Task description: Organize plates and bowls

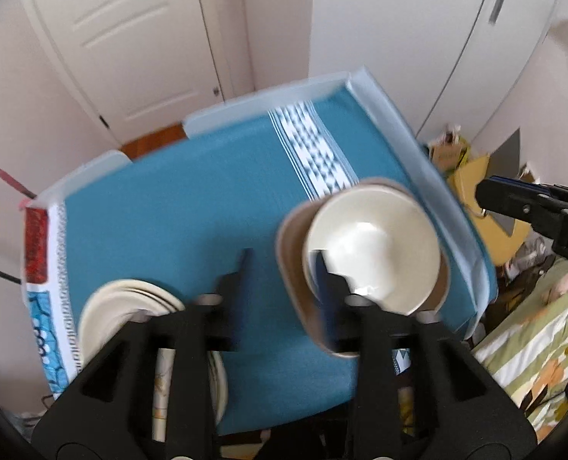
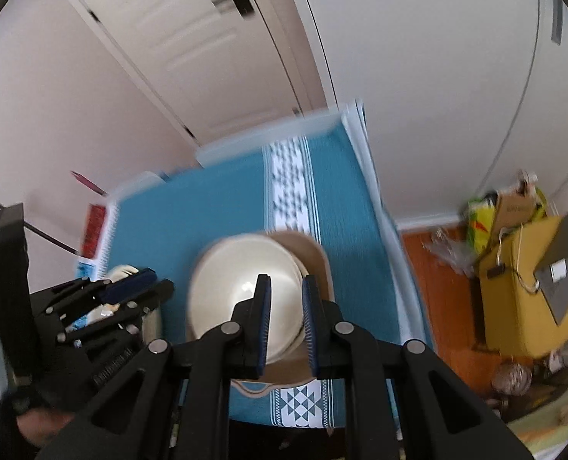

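A cream bowl sits inside a tan, square-cornered plate on the blue tablecloth, near the table's right edge. My left gripper hangs above the cloth just left of that plate, open and empty, with its right finger over the bowl's rim in the picture. My right gripper hovers over the bowl with its jaws a narrow gap apart and nothing between the pads. A stack of cream plates lies at the near left. The left gripper also shows from the right wrist view.
The table's pale rim ends close to the right of the bowl. Beyond it on the wooden floor stand a yellow box and cardboard clutter. A striped bedcover lies at the near right. A white door is behind.
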The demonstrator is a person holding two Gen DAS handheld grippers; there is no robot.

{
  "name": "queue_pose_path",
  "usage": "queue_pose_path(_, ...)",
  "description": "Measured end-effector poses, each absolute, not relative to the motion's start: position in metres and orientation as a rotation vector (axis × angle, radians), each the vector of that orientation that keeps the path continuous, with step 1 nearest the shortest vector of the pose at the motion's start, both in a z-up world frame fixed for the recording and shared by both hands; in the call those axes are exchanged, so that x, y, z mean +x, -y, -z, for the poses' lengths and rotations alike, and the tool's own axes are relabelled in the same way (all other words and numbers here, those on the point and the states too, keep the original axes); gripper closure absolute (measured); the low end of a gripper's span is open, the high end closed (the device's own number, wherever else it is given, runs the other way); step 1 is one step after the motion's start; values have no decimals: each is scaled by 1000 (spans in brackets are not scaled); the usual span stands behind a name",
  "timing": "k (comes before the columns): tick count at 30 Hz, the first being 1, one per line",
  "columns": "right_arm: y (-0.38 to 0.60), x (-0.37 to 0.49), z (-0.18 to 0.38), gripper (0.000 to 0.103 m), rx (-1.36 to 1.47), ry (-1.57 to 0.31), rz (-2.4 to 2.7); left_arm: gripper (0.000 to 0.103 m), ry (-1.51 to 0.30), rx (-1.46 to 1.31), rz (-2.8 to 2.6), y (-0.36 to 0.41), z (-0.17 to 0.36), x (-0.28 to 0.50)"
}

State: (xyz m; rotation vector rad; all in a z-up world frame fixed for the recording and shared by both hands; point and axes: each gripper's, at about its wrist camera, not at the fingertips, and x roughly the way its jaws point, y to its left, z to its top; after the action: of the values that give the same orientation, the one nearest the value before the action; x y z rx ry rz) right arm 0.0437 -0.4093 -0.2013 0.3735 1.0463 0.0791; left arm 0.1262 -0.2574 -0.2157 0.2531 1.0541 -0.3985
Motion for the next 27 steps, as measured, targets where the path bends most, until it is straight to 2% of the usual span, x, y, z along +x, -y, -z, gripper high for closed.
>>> queue_pose_path(1,411,42,195,77,372,-1032,-89,16,-1036,249,398,255,211,125)
queue_pose_path(2,414,38,188,52,369,-1013,-98,1,-1000,246,392,249,203,120)
queue_pose_path(3,415,36,184,15,364,-1002,-102,0,-967,244,393,245,197,115)
queue_pose_path(4,417,33,180,2,359,-989,-112,0,-954,250,403,242,193,112)
queue_pose_path(8,416,30,182,0,278,-1029,-137,0,-1005,320,437,236,201,107)
queue_pose_path(12,408,32,203,0,42,-1167,-93,0,-1097,357,477,241,228,110)
queue_pose_path(23,391,61,277,1,-116,-1420,-128,2,-1318,376,503,264,306,118)
queue_pose_path(25,389,62,286,4,-134,-1440,-136,7,-1355,368,504,266,314,125)
queue_pose_path(27,388,65,293,17,-136,-1460,-155,18,-1384,362,510,270,319,129)
